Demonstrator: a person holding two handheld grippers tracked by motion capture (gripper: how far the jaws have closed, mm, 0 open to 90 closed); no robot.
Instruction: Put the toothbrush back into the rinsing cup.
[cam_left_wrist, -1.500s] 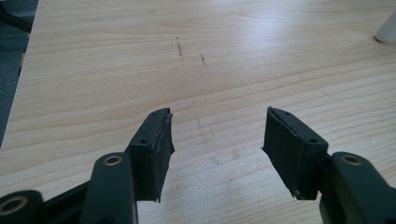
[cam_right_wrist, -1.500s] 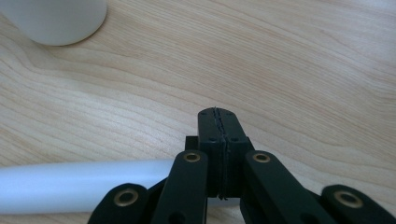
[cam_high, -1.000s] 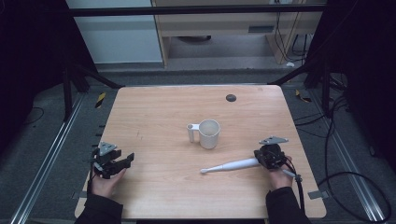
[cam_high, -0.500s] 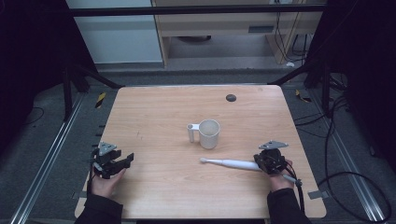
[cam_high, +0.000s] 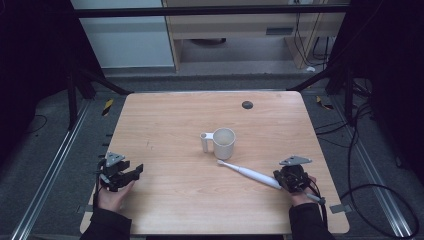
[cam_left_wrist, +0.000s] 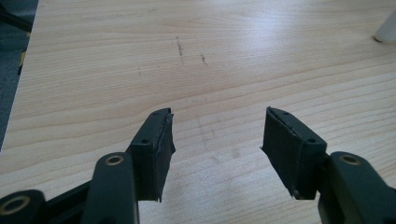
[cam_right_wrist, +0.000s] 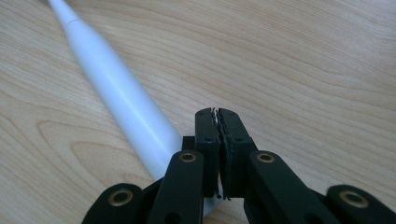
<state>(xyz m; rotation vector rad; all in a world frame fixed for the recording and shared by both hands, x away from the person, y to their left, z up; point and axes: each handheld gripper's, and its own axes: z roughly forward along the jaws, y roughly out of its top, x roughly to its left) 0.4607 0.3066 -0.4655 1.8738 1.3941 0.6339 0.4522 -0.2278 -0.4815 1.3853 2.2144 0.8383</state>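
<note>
Item: white electric toothbrush (cam_high: 250, 174), lying flat on the wooden table (cam_high: 165, 125), its narrow brush head close to the front of the white mug (cam_high: 223, 143), just short of touching it, its thicker handle running away from the mug toward the person's right hand. Mug: upright, handle to its left, roughly mid-table. Right gripper (cam_high: 290, 179): at the handle end of the toothbrush, well to the mug's front right; in the right gripper view its jaws are pressed together with nothing between them, and the toothbrush body (cam_right_wrist: 119, 100) passes beside and under them, apparently pushed, not held. Left gripper (cam_high: 120, 175): far to the mug's front left, low over bare table, jaws spread wide and empty (cam_left_wrist: 217, 135). Handling estimate: toothbrush light, rigid, smooth plastic, round in section, so likely to roll or slip; best taken across the thick handle near its middle, not at the thin neck. Small dark disc (cam_high: 247, 104): beyond the mug.
</note>
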